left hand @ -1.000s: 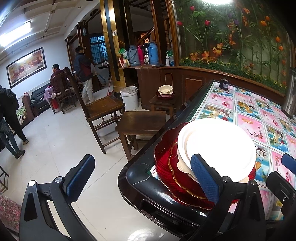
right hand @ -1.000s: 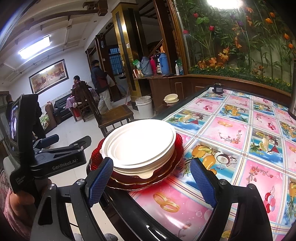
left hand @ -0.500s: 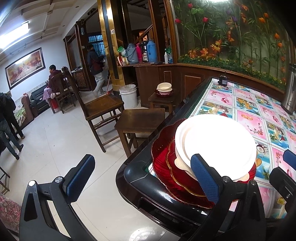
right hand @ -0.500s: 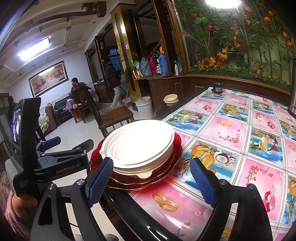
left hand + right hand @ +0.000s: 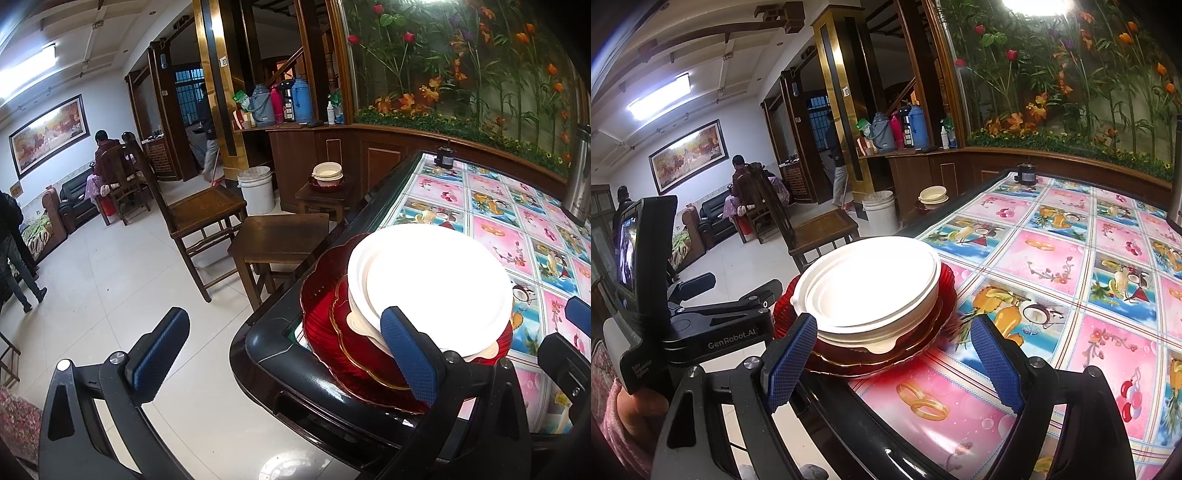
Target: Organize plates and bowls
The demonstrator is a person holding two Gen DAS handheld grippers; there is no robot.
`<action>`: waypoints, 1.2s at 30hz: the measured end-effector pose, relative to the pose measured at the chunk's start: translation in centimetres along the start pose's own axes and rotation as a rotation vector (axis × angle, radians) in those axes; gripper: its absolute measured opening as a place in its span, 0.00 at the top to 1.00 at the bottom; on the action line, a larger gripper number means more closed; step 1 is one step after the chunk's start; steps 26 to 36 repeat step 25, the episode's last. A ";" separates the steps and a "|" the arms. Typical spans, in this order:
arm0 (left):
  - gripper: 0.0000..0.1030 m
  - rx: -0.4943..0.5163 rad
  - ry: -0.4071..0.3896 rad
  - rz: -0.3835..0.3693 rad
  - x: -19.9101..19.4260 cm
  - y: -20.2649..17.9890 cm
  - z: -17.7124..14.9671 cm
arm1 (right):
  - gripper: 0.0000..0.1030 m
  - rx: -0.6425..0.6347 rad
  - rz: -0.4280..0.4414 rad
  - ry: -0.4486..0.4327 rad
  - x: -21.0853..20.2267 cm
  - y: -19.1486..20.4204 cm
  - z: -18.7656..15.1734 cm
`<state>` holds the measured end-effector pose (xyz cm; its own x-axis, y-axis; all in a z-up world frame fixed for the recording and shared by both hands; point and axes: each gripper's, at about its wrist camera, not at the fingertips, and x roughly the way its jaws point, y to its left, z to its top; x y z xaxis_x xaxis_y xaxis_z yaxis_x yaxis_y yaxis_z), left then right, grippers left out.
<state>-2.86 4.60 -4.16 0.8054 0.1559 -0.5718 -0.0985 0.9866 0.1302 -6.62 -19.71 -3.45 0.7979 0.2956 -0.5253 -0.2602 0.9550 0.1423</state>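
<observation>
The right hand-held gripper (image 5: 895, 363) sits nearest the work, its blue pads spread wide and holding nothing, with the stack of white bowls (image 5: 871, 288) straight ahead and centred between its fingers. The left hand-held gripper (image 5: 284, 356) is likewise spread and empty, but it hangs off the corner of the worktop (image 5: 332, 384), so the stack lies ahead and to its right, behind its right pad. By my reading the right hand is better lined up to take the stack. The bowls are round, offering no long axis, and rest nested on red plates (image 5: 945, 295) at the worktop's near corner. Beyond, a bright fruit-patterned cloth (image 5: 1071, 266) covers the worktop. Farther off stand a wooden stool (image 5: 280, 236), more bowls on a small table (image 5: 327, 173), a white bucket (image 5: 256, 188), and people in a tiled room.
</observation>
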 end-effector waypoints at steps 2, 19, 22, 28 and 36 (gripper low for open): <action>0.00 0.000 0.000 -0.001 0.0 0.0 0.0 | 0.16 0.002 0.000 -0.001 0.0 0.0 0.0; 0.00 0.001 -0.003 0.003 -0.1 0.0 0.2 | 0.16 -0.004 0.005 -0.001 -0.1 0.2 0.1; 0.00 0.020 -0.018 0.015 -0.5 -0.4 0.4 | 0.16 -0.004 0.010 -0.006 -0.2 0.1 0.2; 0.00 0.036 -0.037 0.021 -1.1 -1.0 0.6 | 0.16 0.003 0.013 -0.011 -0.3 -0.1 0.2; 0.00 0.036 -0.037 0.021 -1.1 -1.0 0.6 | 0.16 0.003 0.013 -0.011 -0.3 -0.1 0.2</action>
